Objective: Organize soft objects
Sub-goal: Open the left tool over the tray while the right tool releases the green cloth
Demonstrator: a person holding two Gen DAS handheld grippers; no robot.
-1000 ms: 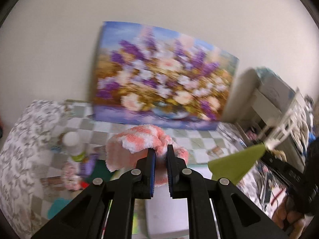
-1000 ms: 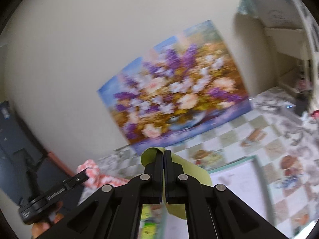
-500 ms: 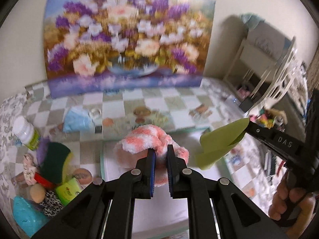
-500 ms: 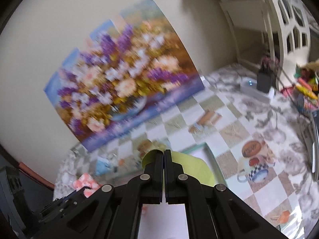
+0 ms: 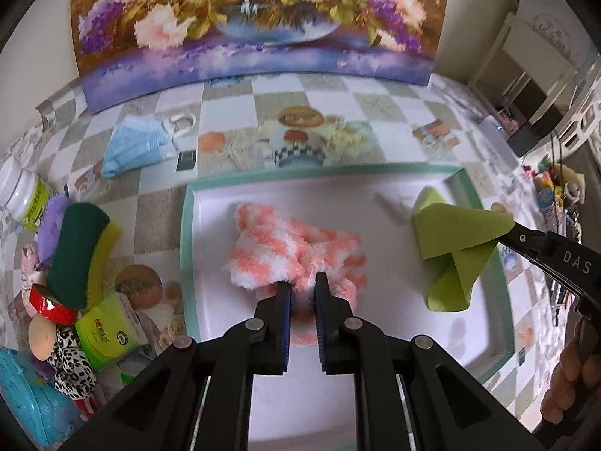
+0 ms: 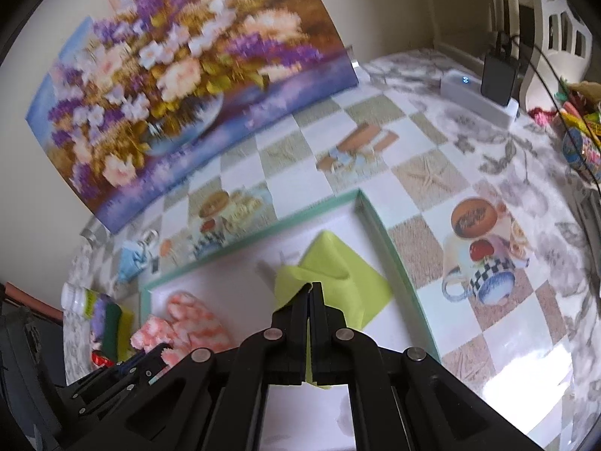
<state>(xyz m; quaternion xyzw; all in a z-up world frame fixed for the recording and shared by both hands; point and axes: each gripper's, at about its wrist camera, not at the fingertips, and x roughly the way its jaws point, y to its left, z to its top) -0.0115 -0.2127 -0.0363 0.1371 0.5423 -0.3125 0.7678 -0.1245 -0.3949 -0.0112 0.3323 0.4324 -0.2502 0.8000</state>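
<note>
My left gripper point(image 5: 301, 288) is shut on a fluffy pink-and-white sock point(image 5: 285, 255), which rests in the white tray with a teal rim point(image 5: 186, 248). My right gripper point(image 6: 310, 288) is shut on a folded lime-green cloth point(image 6: 338, 274) held over the tray's right part; it also shows in the left wrist view point(image 5: 456, 248). The sock shows at the lower left of the right wrist view point(image 6: 188, 323). The tray's rim also shows in the right wrist view point(image 6: 390, 255).
A pile of items lies left of the tray: a green-yellow sponge point(image 5: 80, 248), red tape roll point(image 5: 50, 304), leopard-print fabric point(image 5: 71, 360), teal object point(image 5: 26, 394), white bottle point(image 5: 22, 195). A blue face mask point(image 5: 131, 146) lies behind. A flower painting point(image 5: 255, 18) leans on the wall.
Both grippers have come down and forward over the tray. The sock now rests on the tray floor and the green cloth hangs low over the tray's right side.
</note>
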